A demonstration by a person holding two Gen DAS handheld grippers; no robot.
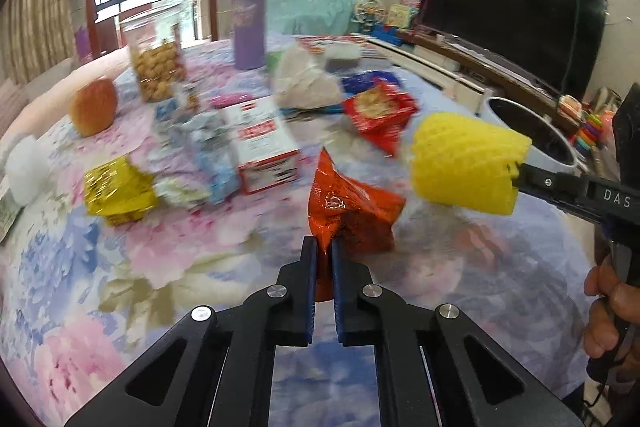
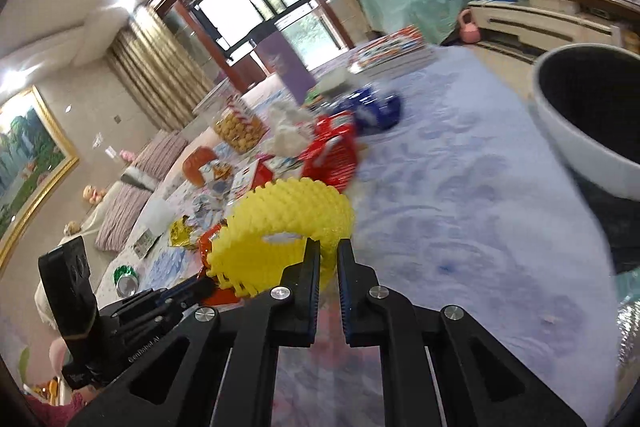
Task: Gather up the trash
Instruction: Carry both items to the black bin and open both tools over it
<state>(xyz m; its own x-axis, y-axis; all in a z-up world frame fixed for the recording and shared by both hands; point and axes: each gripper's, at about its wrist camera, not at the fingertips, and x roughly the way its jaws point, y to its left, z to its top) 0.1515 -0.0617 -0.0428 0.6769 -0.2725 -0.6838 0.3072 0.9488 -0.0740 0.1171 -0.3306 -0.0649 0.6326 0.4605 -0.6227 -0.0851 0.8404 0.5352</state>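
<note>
A floral tablecloth [image 1: 120,267] spreads under scattered litter; at its far right edge stands a white bin [image 2: 580,155]; the right gripper [image 2: 329,247] is clamped on a yellow foam net [image 2: 288,223] near the bin; the left gripper [image 1: 325,247] pinches an orange wrapper [image 1: 348,207] near centre.

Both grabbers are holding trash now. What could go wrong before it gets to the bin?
The left hand-held gripper pinches only the bottom corner of the orange wrapper, so it might slip out. The yellow foam net in the right hand-held gripper is squashy and could pop free. The white bin sits past the edge of the flowery cloth, so a drop could miss it.
</note>
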